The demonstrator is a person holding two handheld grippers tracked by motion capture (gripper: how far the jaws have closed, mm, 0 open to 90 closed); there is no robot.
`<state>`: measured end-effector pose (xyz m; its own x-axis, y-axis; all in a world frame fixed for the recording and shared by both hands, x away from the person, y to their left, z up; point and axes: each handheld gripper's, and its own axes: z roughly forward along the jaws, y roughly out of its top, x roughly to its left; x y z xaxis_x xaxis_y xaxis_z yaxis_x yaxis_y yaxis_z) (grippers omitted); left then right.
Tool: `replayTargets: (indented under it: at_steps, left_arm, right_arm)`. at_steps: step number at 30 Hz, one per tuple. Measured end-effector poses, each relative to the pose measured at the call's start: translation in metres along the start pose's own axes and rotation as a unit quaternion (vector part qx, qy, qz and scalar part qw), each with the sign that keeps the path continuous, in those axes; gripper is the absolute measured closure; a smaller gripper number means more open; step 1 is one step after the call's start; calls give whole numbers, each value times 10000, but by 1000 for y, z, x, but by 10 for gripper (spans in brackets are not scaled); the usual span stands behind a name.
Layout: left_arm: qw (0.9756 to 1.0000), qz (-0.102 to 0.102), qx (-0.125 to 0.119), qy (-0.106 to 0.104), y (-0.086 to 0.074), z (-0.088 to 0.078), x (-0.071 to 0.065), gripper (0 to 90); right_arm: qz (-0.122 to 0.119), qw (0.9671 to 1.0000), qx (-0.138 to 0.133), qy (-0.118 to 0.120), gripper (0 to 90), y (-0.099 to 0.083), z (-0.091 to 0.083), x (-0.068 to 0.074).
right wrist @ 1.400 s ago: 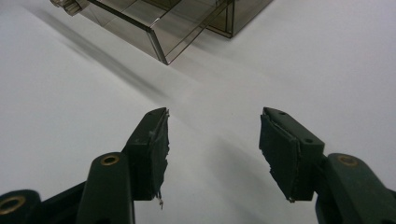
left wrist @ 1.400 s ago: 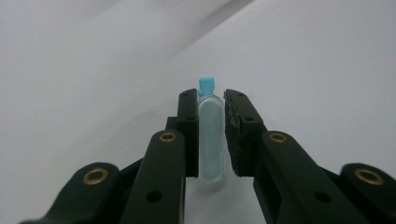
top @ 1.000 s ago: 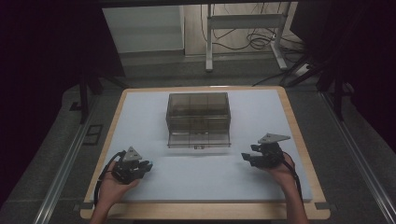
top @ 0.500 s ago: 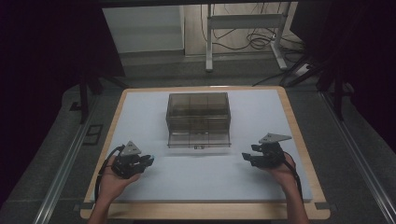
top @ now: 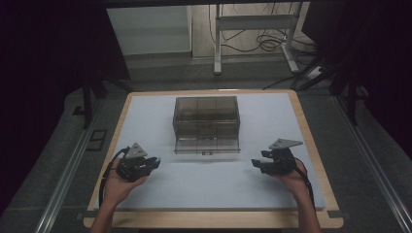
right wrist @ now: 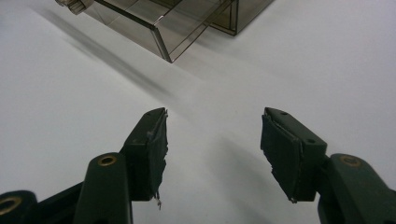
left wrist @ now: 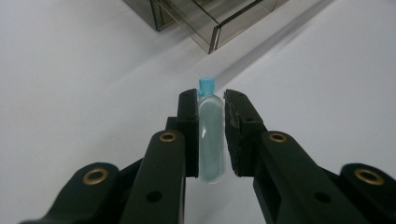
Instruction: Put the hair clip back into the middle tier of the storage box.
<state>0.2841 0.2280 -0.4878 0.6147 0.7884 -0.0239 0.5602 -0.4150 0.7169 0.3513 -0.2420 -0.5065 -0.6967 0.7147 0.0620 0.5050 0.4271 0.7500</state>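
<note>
Drawers (top: 207, 127) of smoky plastic sit mid-table (top: 145, 104), bottom one pulled out. Left tool (left wrist: 211, 100) clamps a blue-capped bottle (left wrist: 210, 135); right tool (right wrist: 212, 135) gapes, holding nothing.

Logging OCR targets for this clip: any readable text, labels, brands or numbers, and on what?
None can be read.
Small bottle with the blue cap, clamped in the left gripper: clear body, no label showing.
Smoky plastic drawer box: a small dark mark on the front edge of its pulled-out drawer, too small and blurred to read.
Right gripper, jaws open on nothing: no markings.
</note>
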Motion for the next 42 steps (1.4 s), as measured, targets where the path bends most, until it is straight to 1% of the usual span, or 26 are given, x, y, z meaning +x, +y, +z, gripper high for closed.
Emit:
replayTargets:
  at_steps: [29, 35, 42]
  left_arm:
    - [9998, 177, -98, 47, 29, 5, 3, 773]
    - [9998, 202, -35, 49, 32, 9, 4, 773]
    - [9998, 197, -38, 44, 35, 13, 4, 773]
  right_arm:
    - [-20, 10000, 25, 9, 399, 0, 2, 1]
    - [-22, 10000, 34, 11, 399, 0, 2, 1]
    - [-33, 10000, 38, 12, 399, 0, 2, 2]
